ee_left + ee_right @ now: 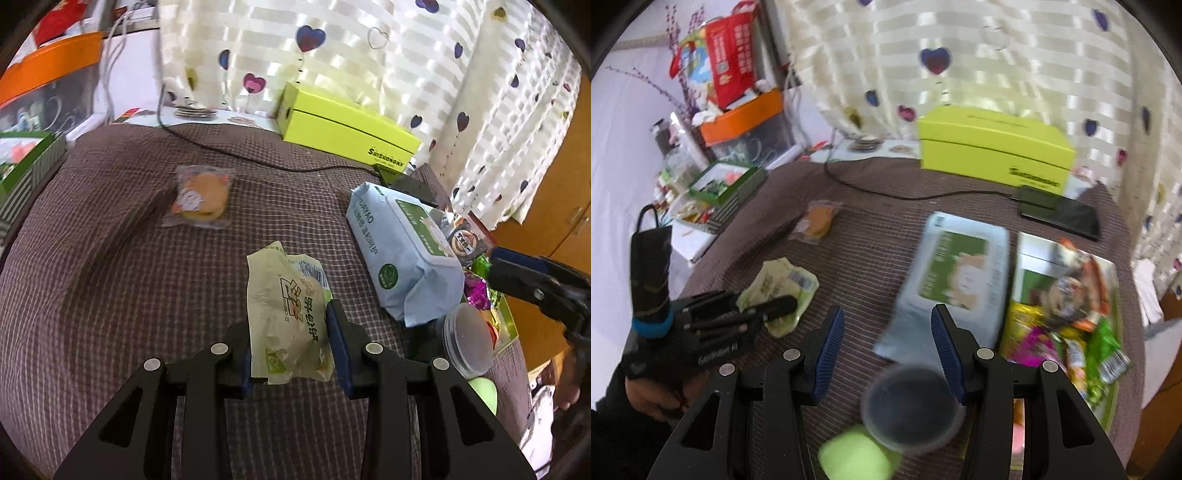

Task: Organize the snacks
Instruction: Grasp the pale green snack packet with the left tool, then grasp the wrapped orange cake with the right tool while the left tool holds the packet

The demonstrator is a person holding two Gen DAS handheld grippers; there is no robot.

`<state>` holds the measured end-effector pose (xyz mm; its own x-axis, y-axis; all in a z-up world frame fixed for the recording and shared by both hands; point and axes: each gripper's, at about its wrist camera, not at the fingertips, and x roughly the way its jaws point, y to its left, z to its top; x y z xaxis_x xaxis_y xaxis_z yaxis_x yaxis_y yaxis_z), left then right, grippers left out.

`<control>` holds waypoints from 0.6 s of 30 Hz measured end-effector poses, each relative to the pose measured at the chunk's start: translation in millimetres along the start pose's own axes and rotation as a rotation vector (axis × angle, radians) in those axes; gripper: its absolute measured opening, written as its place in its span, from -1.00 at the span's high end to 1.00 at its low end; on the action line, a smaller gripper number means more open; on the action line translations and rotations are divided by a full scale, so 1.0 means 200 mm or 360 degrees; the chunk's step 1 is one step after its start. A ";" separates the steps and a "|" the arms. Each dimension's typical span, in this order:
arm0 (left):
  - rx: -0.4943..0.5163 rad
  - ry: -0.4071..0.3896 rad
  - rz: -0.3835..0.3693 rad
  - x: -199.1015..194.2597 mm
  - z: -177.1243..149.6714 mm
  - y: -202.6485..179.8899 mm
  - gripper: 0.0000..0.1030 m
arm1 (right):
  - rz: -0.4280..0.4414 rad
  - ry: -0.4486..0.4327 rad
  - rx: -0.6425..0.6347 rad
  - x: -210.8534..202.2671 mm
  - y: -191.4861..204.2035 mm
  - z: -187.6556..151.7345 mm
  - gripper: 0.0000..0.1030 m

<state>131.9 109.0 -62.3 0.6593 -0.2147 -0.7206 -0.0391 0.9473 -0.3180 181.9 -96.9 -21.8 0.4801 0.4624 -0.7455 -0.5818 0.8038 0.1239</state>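
Note:
My left gripper is shut on a pale green snack packet, holding it just above the brown checked cloth; the packet also shows in the right wrist view. A burger-shaped snack in clear wrap lies farther back. A light blue wipes pack lies to the right, beside a green tray filled with several colourful snacks. My right gripper is open and empty, above a clear lidded cup and the near end of the wipes pack.
A lime-yellow box stands at the back by the heart-print curtain. A black cable runs to a phone. A green striped box and an orange bin sit at the left. A green lid lies near me.

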 end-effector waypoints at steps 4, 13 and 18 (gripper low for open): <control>-0.0054 -0.0045 0.0025 -0.06 -0.01 0.07 0.32 | 0.0057 0.0034 -0.0029 0.11 0.11 0.13 0.06; -0.0207 -0.0156 0.0109 -0.20 -0.02 0.29 0.32 | 0.0176 0.0136 0.0000 0.46 0.33 0.41 0.06; -0.0279 -0.0181 0.0136 -0.26 -0.05 0.40 0.32 | 0.0186 0.0223 0.0111 0.71 0.38 0.51 -0.05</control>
<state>87.0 193.6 -57.1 0.7278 -0.0977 -0.6788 -0.2220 0.9030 -0.3680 273.2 68.9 -51.2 0.3133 0.5013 -0.8066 -0.5791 0.7739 0.2561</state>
